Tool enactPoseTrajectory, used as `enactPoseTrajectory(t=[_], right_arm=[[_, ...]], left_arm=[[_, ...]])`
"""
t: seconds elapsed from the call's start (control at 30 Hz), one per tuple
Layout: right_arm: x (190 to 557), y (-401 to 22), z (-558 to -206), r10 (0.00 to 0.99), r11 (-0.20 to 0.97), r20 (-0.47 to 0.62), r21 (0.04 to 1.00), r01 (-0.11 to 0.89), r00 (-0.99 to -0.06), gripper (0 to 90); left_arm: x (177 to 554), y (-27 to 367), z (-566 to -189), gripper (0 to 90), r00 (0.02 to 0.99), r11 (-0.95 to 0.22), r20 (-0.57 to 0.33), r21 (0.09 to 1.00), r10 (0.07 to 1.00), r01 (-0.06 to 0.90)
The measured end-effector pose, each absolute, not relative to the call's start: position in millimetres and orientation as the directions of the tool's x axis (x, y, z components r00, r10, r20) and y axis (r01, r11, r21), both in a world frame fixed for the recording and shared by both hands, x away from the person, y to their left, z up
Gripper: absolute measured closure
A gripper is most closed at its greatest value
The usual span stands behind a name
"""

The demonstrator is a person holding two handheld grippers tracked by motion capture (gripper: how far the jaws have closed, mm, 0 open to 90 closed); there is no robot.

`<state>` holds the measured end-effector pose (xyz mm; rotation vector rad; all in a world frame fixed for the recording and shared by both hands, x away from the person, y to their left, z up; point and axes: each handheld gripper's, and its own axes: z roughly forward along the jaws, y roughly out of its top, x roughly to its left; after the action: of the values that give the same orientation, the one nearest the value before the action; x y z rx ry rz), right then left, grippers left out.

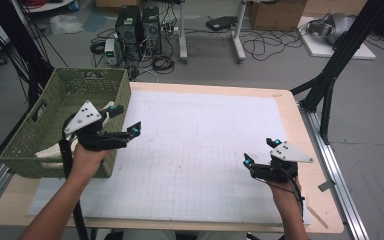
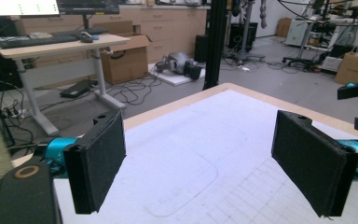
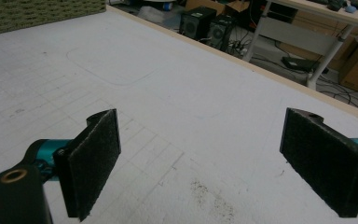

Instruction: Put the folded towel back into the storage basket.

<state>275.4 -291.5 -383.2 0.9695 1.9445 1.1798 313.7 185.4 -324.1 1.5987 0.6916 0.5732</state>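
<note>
In the high view my left gripper (image 1: pixel 126 119) hovers at the right wall of a green woven basket (image 1: pixel 45 120) that stands on the table's left edge, its jaws wide apart and nothing between them. In the left gripper view the left gripper (image 2: pixel 200 163) is open over the white gridded mat (image 2: pixel 205 140). My right gripper (image 1: pixel 260 151) sits low over the mat near the table's right front, open and empty, as the right gripper view (image 3: pixel 214 163) confirms. A cream-coloured item (image 1: pixel 50 150) lies inside the basket.
The white mat (image 1: pixel 205 145) covers most of the wooden table (image 1: pixel 300 130). Black frame posts (image 1: pixel 330 75) stand off the right rear corner. Computer towers (image 1: pixel 137 30) and cables lie on the floor beyond the far edge.
</note>
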Motion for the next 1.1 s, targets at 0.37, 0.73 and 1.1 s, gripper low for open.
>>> enactPoseTrajectory(t=[0.37,0.73,1.1], right_arm=[[270.1,-295.7,-382.7,0.855,0.301,-0.139,0.918,0.259,-0.500,11.6],[268.5,-297.0,-384.2,0.863,0.300,-0.142,0.917,0.265,-0.484,11.6],[268.2,-296.4,-384.7,0.866,0.299,-0.144,0.917,0.263,-0.479,11.6]], left_arm=[[308.2,155.4,-362.2,19.4,0.716,-0.132,-0.003,0.982,0.698,0.133],[309.8,151.3,-385.5,19.7,0.717,-0.117,-0.042,0.978,0.696,0.171],[308.6,151.5,-387.6,19.7,0.715,-0.120,-0.040,0.978,0.698,0.172]])
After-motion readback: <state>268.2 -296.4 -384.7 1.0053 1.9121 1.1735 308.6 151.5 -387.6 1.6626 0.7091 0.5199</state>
